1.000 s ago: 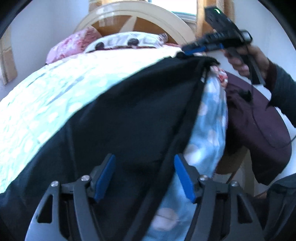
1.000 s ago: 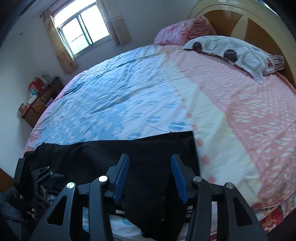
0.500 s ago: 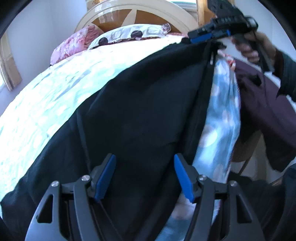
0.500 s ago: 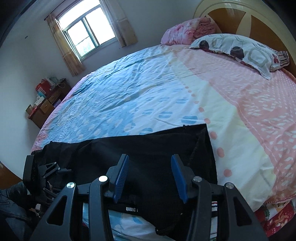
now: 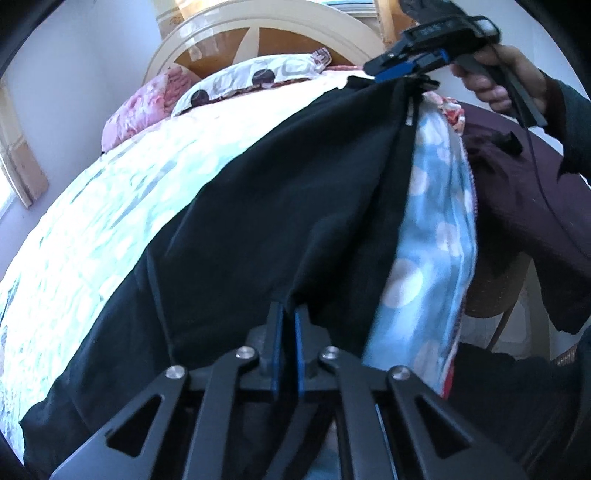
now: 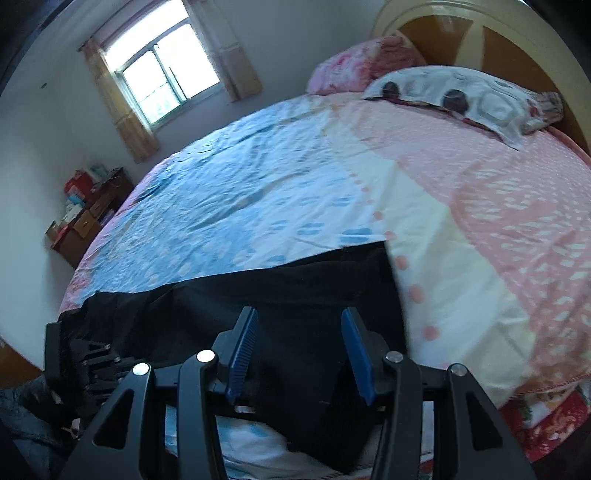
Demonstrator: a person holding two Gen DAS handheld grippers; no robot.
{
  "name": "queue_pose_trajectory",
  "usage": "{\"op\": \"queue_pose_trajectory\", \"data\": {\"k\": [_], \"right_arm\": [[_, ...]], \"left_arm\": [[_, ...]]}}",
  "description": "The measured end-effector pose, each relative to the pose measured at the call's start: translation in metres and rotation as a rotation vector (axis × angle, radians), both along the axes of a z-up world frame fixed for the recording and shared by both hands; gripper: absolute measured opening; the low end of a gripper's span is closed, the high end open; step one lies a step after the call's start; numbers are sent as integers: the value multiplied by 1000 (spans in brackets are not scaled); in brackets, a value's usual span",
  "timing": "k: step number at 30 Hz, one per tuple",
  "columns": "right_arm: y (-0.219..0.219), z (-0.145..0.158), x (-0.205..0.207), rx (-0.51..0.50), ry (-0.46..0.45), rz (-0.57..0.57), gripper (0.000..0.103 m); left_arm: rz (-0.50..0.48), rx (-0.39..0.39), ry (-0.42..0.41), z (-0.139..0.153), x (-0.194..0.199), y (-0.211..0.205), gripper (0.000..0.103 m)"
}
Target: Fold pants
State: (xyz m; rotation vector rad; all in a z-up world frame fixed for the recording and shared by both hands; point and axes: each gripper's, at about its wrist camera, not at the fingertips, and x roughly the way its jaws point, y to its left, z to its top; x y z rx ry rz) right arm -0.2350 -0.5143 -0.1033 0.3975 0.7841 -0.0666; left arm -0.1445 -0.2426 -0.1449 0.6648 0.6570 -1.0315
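Black pants [image 5: 277, 203] lie stretched along the near edge of the bed. My left gripper [image 5: 290, 308] is shut, and its blue pads pinch a raised fold of the pants at the leg end. In the right wrist view it shows as a dark frame [image 6: 85, 354] at the lower left. At the other end, my right gripper [image 6: 299, 312] hangs just over the pants [image 6: 277, 295] with its jaws apart and the pads clear of the cloth. The left wrist view shows that gripper [image 5: 388, 70] above the waist, held by a hand [image 5: 498, 81].
The bedsheet [image 6: 258, 192] is blue on the left and pink on the right, with a patterned pillow [image 6: 454, 96] and a pink folded blanket [image 6: 351, 70] by the headboard [image 5: 258, 26]. A dark purple garment [image 5: 524, 206] hangs beside the bed. A dresser [image 6: 85, 221] stands under the window [image 6: 166, 81].
My left jaws have closed from wide apart onto a fold of the pants. My right gripper's jaws stay at the same width over the waist end.
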Motion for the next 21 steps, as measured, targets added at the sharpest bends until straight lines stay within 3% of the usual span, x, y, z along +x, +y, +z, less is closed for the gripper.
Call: {"op": "queue_pose_trajectory", "data": {"k": [6, 10, 15, 18, 21], "right_arm": [[-39, 3, 4, 180, -3, -44, 49], [-51, 3, 19, 152, 53, -85, 49], [-56, -11, 39, 189, 103, -51, 49], [-52, -14, 47, 196, 95, -34, 15], [-50, 0, 46, 165, 31, -38, 6]], "left_arm": [[-20, -3, -17, 4, -6, 3, 5], [-28, -2, -13, 3, -7, 3, 5], [-34, -11, 9, 2, -4, 5, 5], [-45, -20, 21, 4, -2, 7, 4], [-59, -33, 35, 8, -1, 11, 4]]}}
